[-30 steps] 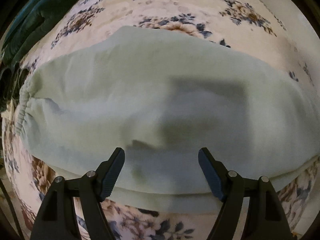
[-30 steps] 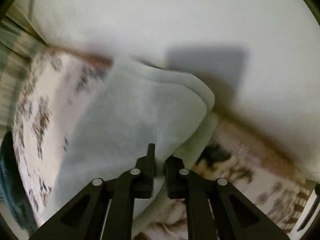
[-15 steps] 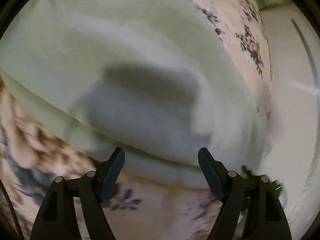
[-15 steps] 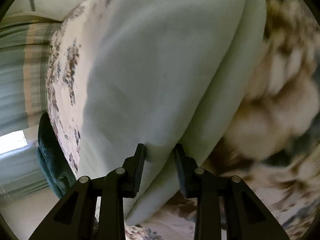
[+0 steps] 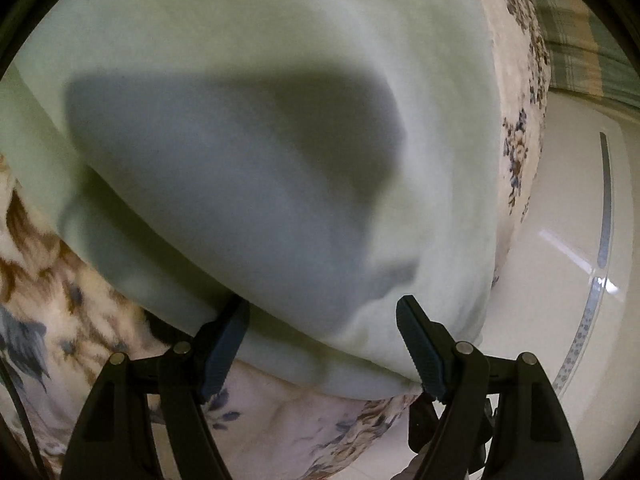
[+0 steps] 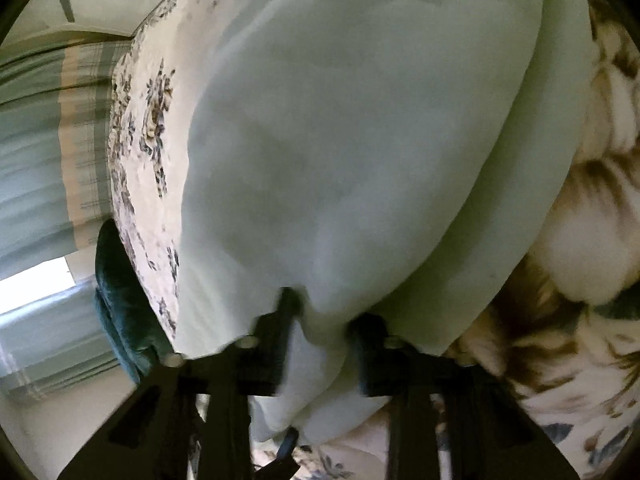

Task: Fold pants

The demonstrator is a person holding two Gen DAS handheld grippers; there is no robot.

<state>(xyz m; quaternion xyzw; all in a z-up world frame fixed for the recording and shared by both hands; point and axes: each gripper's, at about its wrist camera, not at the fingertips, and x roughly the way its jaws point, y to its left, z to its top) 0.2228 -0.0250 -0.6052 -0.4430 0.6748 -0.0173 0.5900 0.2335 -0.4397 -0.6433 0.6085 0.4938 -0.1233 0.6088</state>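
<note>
1. The pants (image 5: 280, 100), pale green and folded in layers, lie on a floral bed cover (image 5: 60, 300) and fill most of both views.
2. In the left wrist view the left hand-held gripper (image 5: 320, 320) stands wide at the pants' lower edge; the cloth lies between its jaws, the left pad tucked against the fold and the right pad apart from it.
3. In the right wrist view the right hand-held gripper (image 6: 324, 316), blurred, has just been closing and now pinches a bunch of pants cloth at lower centre.
4. At left there, a dark teal cloth (image 6: 120, 300) lies beside the cover, with a plaid curtain (image 6: 48, 140) beyond.
5. A pale floor (image 5: 560, 220) shows at the left view's right.
</note>
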